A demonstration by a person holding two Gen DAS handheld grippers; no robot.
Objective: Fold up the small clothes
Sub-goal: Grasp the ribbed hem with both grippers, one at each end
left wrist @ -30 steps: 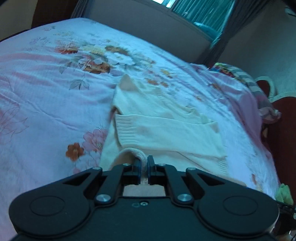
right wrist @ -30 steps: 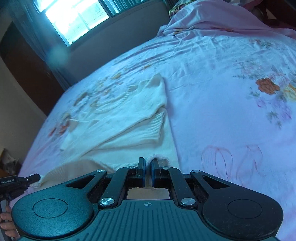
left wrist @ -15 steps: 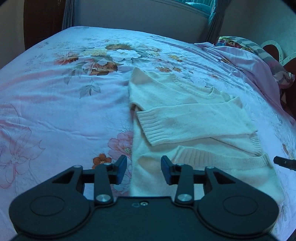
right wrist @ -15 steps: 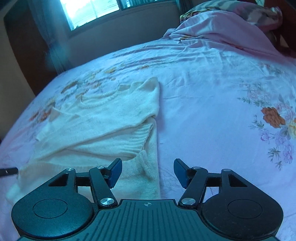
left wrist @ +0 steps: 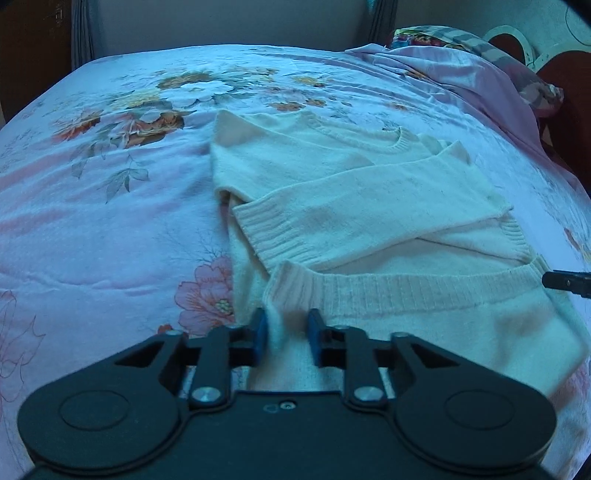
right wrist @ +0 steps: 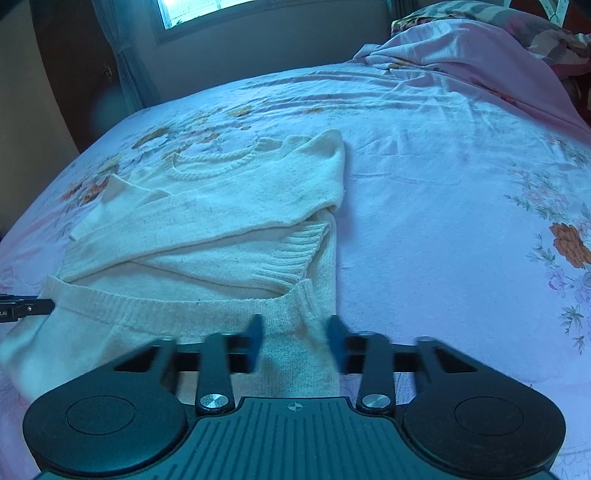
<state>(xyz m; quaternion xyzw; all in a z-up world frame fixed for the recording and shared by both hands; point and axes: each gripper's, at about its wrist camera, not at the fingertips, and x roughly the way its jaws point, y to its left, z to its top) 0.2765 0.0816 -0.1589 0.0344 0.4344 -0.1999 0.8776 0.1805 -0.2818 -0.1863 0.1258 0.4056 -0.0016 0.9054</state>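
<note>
A cream knit sweater (left wrist: pixel 354 206) lies on the floral bedsheet (left wrist: pixel 92 206), both sleeves folded across its chest and its ribbed hem folded up toward the sleeves. It also shows in the right wrist view (right wrist: pixel 221 229). My left gripper (left wrist: pixel 284 334) is open, its jaws either side of the folded lower left corner. My right gripper (right wrist: pixel 295 341) is open and motion-blurred, its jaws either side of the folded lower right corner. Each gripper's tip shows at the edge of the other's view.
A rumpled pink blanket (right wrist: pixel 480 62) and pillows (left wrist: pixel 480 44) lie at the head of the bed on the right. A wall with a window (right wrist: pixel 207 14) and curtains stands beyond the bed's far edge.
Both grippers were shut on the sweater's hem a second ago. They have let go and opened, the hem now lies folded up on the body, and both now sit around the new lower fold.
</note>
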